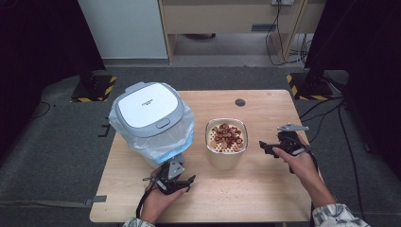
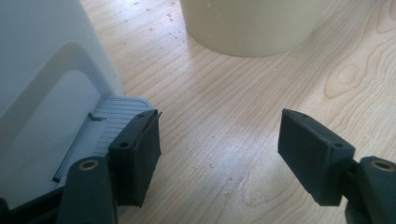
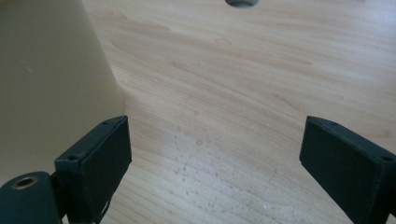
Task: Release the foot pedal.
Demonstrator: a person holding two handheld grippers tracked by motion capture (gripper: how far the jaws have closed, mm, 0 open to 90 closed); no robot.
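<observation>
Flanking the cream tub (image 1: 226,150) of red-brown pieces at mid-bench (image 1: 265,198), the left tool (image 1: 176,181) and the right tool (image 1: 275,147) both had their jaws spread and held nothing — the left sat near the bin's foot pedal (image 2: 109,128). The tub looked rigid but open-topped and loosely filled (likely to spill if tipped), so its upper side walls seemed the safest hold. The lidded, bag-lined bin (image 1: 150,120) stood just left; the tub's depth and weight stayed unclear.

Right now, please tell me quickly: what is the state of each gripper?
Left gripper: open, holding nothing, beside the bin's pedal.
Right gripper: open, holding nothing, next to the cream container.
</observation>
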